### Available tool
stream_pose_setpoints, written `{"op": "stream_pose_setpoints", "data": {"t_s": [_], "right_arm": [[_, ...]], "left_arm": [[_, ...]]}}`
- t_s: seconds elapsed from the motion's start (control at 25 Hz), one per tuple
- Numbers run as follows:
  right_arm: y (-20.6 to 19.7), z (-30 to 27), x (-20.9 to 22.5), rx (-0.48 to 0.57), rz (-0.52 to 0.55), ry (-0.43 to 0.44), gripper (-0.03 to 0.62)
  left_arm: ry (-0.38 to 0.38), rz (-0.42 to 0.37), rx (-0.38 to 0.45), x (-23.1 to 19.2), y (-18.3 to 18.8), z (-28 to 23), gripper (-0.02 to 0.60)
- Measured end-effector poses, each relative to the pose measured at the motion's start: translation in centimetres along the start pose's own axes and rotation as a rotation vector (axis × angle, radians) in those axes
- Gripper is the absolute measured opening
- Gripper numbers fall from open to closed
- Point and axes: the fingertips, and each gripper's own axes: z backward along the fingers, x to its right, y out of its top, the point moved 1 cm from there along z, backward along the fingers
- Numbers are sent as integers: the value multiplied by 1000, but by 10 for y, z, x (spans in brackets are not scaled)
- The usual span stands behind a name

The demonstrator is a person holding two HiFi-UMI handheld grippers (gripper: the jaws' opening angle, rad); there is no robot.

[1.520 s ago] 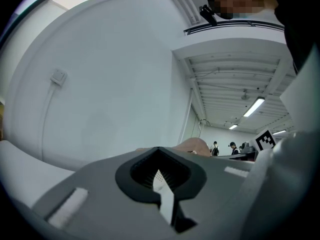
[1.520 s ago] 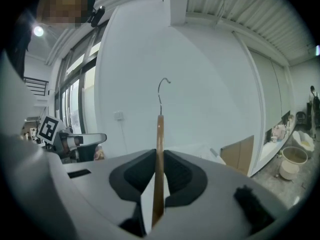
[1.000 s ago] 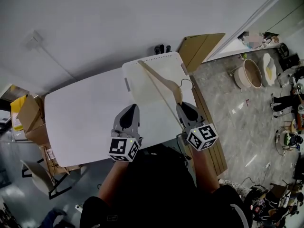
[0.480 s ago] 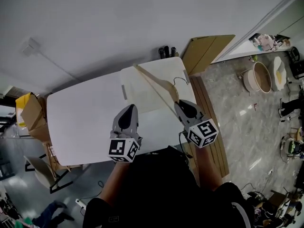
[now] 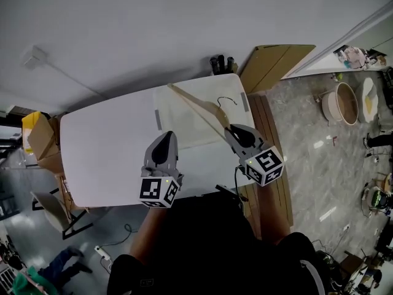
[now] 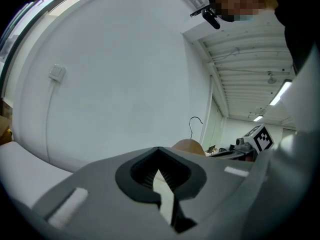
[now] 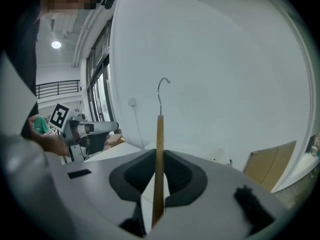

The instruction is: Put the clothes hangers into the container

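Near the middle of the head view, the right hand-held gripper (image 5: 233,129) holds a wooden hanger (image 5: 199,106) slanting over the white container (image 5: 184,128), which stands at the upper right part of the white surface (image 5: 104,146). The left hand-held gripper (image 5: 166,137) hovers lower left of it.

Left gripper view: the left hand-held gripper (image 6: 160,171) has its jaws pressed together on nothing; the hanger (image 6: 189,145) shows behind it.

Right gripper view: the right hand-held gripper (image 7: 159,169) pinches the hanger (image 7: 159,144), hook uppermost.

A white table (image 5: 104,146) bears a pale container (image 5: 175,125) near its corner.
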Motion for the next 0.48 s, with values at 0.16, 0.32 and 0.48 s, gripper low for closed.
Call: {"op": "stream_pose_setpoints", "data": {"t_s": [0.16,0.32,0.48], "right_arm": [[4,-6,6,-9,21,42,60],[6,-6,5,-27,64,93,60],[4,-9,4,-47,86,126,60]], "left_arm": [[9,-2,-1,-1,0,-8,5],[16,-2,-4,-3,1,-13,5],[22,4,-13,-6,-2,-19,5]]}}
